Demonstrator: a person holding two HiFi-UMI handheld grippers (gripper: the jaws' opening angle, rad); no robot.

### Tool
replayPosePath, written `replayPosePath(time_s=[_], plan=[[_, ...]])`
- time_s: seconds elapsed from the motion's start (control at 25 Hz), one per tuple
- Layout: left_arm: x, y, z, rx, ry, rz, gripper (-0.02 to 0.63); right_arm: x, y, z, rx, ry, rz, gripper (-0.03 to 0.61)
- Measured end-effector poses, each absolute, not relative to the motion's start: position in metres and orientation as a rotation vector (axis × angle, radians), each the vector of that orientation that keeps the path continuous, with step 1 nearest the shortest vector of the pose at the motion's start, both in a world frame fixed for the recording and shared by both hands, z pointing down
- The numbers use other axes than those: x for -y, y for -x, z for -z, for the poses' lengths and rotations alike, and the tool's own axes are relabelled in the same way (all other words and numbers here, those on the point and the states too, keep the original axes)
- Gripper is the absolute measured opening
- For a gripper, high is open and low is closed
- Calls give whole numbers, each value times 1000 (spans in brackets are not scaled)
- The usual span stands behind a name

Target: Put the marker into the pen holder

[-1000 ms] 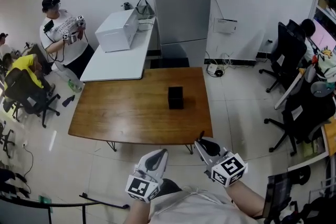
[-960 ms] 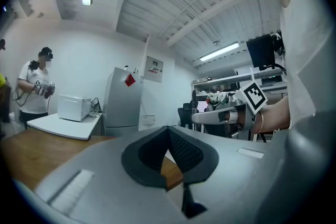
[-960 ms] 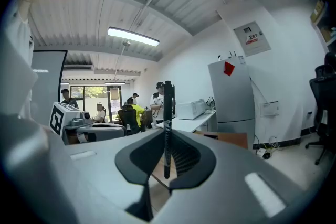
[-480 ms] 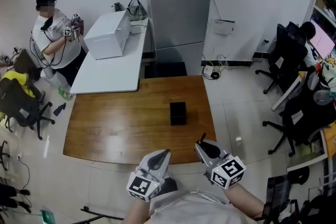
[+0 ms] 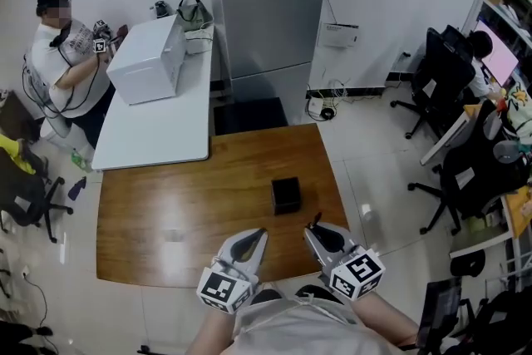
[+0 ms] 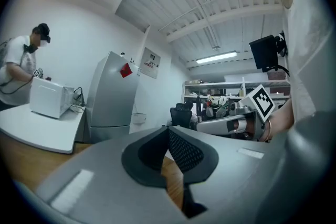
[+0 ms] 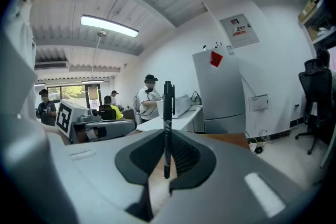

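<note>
A small black pen holder (image 5: 285, 194) stands on the brown wooden table (image 5: 183, 212), right of its middle. My right gripper (image 5: 316, 230) hovers at the table's near edge, just in front of the holder and a little to its right. It is shut on a black marker (image 7: 167, 122), which stands upright between the jaws; the marker's tip (image 5: 315, 219) pokes up in the head view. My left gripper (image 5: 253, 239) hangs beside it over the near edge, shut with nothing between its pads (image 6: 181, 148). The holder does not show in either gripper view.
A white table (image 5: 158, 120) with a white box (image 5: 148, 61) adjoins the far left corner, and a person (image 5: 60, 54) stands beside it. A grey cabinet (image 5: 266, 12) rises behind the wooden table. Office chairs (image 5: 440, 83) and desks fill the right side.
The view has closed in on the table: both grippers, earlier short of its near edge, now hang over it, nearer the pen holder. The marker stays gripped.
</note>
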State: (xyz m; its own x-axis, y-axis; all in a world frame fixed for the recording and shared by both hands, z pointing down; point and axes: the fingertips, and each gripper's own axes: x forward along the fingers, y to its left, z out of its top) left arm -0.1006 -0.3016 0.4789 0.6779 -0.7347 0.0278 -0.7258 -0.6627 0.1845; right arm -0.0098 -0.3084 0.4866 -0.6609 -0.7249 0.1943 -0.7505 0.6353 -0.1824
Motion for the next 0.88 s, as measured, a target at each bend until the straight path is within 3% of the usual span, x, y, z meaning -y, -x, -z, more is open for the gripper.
replayPosePath(time_s=[0.56,0.88], plan=[[352,110,-474,1304,-2662,41,17,394,17,-506,2792,-1103,-193,35],[361,113,-482,1368,-2618,9,17,450,21,-560,2726,-1076,-287,35]])
